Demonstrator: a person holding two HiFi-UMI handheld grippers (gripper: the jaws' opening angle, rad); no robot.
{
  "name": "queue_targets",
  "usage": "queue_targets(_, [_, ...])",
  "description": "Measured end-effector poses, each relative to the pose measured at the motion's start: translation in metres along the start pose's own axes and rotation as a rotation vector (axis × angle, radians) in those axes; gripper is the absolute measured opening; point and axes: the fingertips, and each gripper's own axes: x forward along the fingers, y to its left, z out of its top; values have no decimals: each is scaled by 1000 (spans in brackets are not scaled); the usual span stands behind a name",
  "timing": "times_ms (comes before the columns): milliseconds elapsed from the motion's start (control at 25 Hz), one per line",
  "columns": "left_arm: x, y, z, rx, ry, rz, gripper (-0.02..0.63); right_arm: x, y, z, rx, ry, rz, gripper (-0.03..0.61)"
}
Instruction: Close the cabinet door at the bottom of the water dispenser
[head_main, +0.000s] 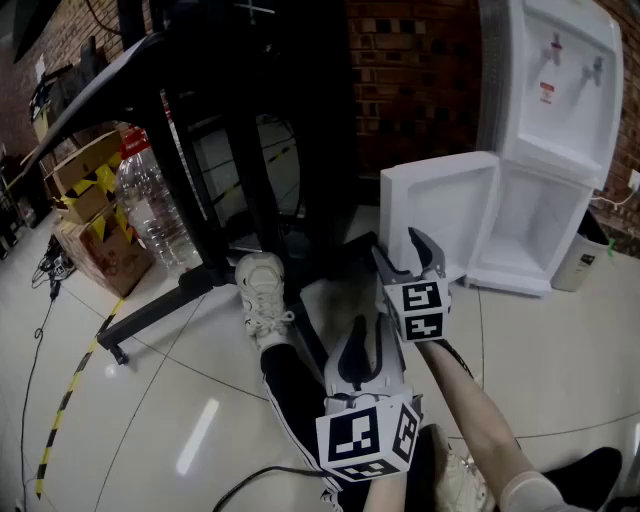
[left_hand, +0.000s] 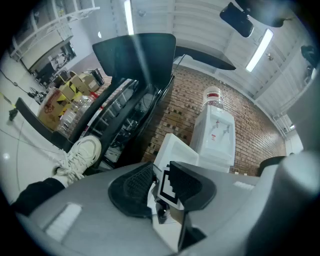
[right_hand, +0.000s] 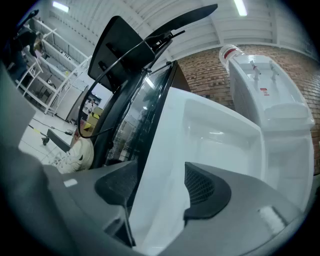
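Left gripper (head_main: 367, 335), jaws apart, empty, short of cabinet door (head_main: 440, 205); right gripper (head_main: 400, 250) nearer, jaws wide astride its upright free edge.

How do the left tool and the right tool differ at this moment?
The right tool is forward at the open cabinet door, whose edge stands between its jaws; the left tool hangs back, with nothing between its jaws. The right tool's jaws stand wider than the left tool's. Both are open, pointing towards the water dispenser.
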Motion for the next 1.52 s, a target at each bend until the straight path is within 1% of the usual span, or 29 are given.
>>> queue_targets(80, [3, -8, 1, -18, 11, -47, 112, 11, -4, 2, -31, -8, -29, 275])
queue_targets(160, [6, -15, -2, -23, 22, -84, 112, 17, -5, 2, -58, -16, -38, 263])
queue_targets(200, [8, -18, -4, -18, 27, -95, 109, 17, -4, 2, -68, -17, -38, 249])
queue_targets(320, [10, -23, -8, 7, 28, -113, 109, 11, -2, 2, -78, -9, -40, 237])
queue_targets(440, [6, -32, -3, 30, 3, -155, 115, 2, -2, 2, -74, 12, -8, 247])
queue_targets(600, [1, -54, -6, 74, -10, -256, 129, -12, -2, -1, -18, 36, 63, 253])
queue_targets(680, [-1, -65, -3, 93, -21, -310, 135, -20, -4, -3, 17, 44, 81, 253])
queue_targets(760, [-5, -73, 2, 93, -49, -351, 132, -29, -6, -3, 26, 38, 91, 259])
queue_targets(800, [-7, -74, 6, 92, -74, -354, 126, -34, -8, -4, 24, 33, 93, 261])
queue_targets(880, [-10, -69, 12, 102, -108, -326, 39, -43, -11, -4, 21, 23, 96, 261])
queue_targets(920, [-10, -65, 11, 106, -101, -307, 20, -47, -12, -5, 24, 21, 95, 259])
queue_targets(1000, [-3, -59, -1, 103, -46, -289, 23, -55, -14, -4, 31, 21, 93, 258])
queue_targets(1080, [4, -61, -16, 102, 11, -292, 62, -64, -17, -4, 37, 26, 88, 253])
queue_targets(1160, [7, -64, -26, 118, 51, -291, 49, -75, -21, -4, 52, 30, 84, 250])
queue_targets(1400, [11, -70, -38, 173, 90, -304, 50, -112, -34, -5, 20, 28, 72, 250])
queue_targets(1520, [14, -73, -44, 189, 105, -306, 51, -132, -44, -7, 34, 26, 57, 250])
